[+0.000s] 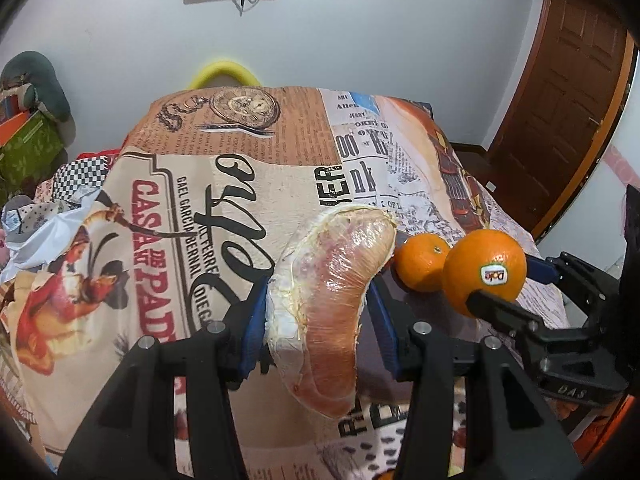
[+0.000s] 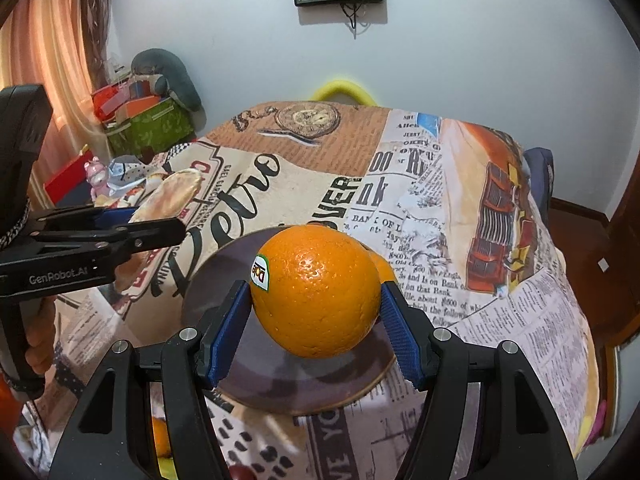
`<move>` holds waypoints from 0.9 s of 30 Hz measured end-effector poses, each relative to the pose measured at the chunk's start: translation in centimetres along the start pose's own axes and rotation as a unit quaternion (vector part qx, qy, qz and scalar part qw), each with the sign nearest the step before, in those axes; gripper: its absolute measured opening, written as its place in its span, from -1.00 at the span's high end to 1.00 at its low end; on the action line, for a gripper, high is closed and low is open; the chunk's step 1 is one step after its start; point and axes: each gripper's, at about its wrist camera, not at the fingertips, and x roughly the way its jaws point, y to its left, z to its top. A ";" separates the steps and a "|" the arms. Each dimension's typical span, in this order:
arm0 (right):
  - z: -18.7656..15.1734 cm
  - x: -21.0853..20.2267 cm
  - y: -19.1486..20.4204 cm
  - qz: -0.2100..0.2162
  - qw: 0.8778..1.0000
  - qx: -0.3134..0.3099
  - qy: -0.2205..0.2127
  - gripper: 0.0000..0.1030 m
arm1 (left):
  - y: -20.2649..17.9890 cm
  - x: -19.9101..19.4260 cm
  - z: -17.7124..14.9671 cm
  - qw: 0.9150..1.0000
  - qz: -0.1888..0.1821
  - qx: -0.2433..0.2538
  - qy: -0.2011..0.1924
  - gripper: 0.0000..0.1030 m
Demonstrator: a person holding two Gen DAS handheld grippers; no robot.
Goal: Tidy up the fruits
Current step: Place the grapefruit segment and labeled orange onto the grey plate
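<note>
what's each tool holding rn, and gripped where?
Left tool: shut on the pomelo segment, pads across its middle. Right tool: shut on the orange, pads on opposite sides, above the plate.

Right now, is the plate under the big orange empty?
No, a smaller orange already lies on the plate behind the big orange.

Both grippers: black plastic frames, ribbed blue pads on the finger insides, silver screw heads behind the pads. Left gripper body reads "GenRobot.AI" in white, braided black-white cord at its rear. Right gripper frame embossed "DAS". Bare-skinned hand on black handle.
</note>
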 end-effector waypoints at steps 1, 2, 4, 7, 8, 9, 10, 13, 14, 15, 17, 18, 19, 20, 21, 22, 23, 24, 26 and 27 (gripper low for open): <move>-0.1 0.2 -0.2 0.000 1.000 0.002 0.003 -0.21 | 0.0 0.6 0.1 1.000 0.000 0.000 0.004 0.06; -0.3 0.3 -0.4 0.000 1.000 0.004 0.006 -0.21 | -0.1 1.1 0.3 1.000 0.000 0.001 0.007 0.06; -0.7 0.5 -0.9 -0.001 1.000 0.008 0.012 -0.21 | -0.3 2.1 0.5 1.000 0.002 0.004 0.014 0.06; -1.2 0.5 -1.6 -0.005 1.000 0.010 0.022 -0.21 | -0.4 3.5 0.6 1.000 0.001 0.007 0.026 0.06; -1.4 0.5 -1.8 -0.007 1.000 0.010 0.025 -0.21 | -0.5 4.0 0.7 1.000 0.000 0.007 0.030 0.06; -1.5 0.5 -1.9 -0.008 1.000 0.010 0.026 -0.21 | -0.5 4.5 0.7 0.999 0.000 0.007 0.034 0.06; -1.7 0.6 -2.1 -0.009 0.999 0.010 0.030 -0.21 | -0.6 4.9 0.7 0.999 0.001 0.008 0.038 0.06; -2.1 1.1 -2.5 -0.007 0.999 0.016 0.039 -0.21 | -0.8 6.3 0.7 0.999 0.008 0.008 0.051 0.06; -2.1 1.4 -2.6 -0.005 0.999 0.018 0.042 -0.21 | -0.8 6.7 0.6 0.998 0.010 0.007 0.057 0.06; -2.3 1.8 -2.7 -0.003 0.999 0.022 0.047 -0.21 | -0.8 7.2 0.6 0.998 0.010 0.004 0.062 0.06; -2.5 2.3 -2.7 -0.002 0.998 0.023 0.052 -0.22 | -0.9 7.7 0.5 0.998 0.011 0.003 0.068 0.06; -2.6 2.4 -2.6 -0.002 0.998 0.023 0.051 -0.22 | -1.0 8.0 0.4 0.998 0.012 0.003 0.070 0.06; -2.6 2.6 -2.6 0.000 0.999 0.021 0.050 -0.22 | -1.1 8.1 0.4 0.997 0.012 0.004 0.071 0.06; -2.7 2.6 -2.6 0.002 0.998 0.021 0.052 -0.22 | -1.2 8.4 0.3 0.997 0.014 0.006 0.075 0.06; -2.8 2.8 -2.8 0.009 0.998 0.024 0.055 -0.22 | -1.2 8.5 0.2 0.997 0.014 0.006 0.077 0.06; -2.8 2.8 -3.0 0.013 0.998 0.028 0.053 -0.23 | -1.3 8.6 0.1 0.997 0.013 0.006 0.079 0.06; -2.8 2.8 -3.1 0.015 0.998 0.031 0.053 -0.23 | -1.3 8.6 0.1 0.997 0.012 0.006 0.078 0.06; -2.8 2.7 -3.3 0.019 0.998 0.035 0.054 -0.23 | -1.5 8.6 0.0 0.997 0.011 0.007 0.080 0.06; -2.8 2.7 -3.4 0.020 0.998 0.039 0.053 -0.24 | -1.7 8.7 -0.2 0.996 0.011 0.012 0.085 0.02; -2.8 2.8 -3.3 0.018 0.998 0.037 0.053 -0.24 | -1.8 8.7 -0.2 0.996 0.012 0.014 0.084 -0.01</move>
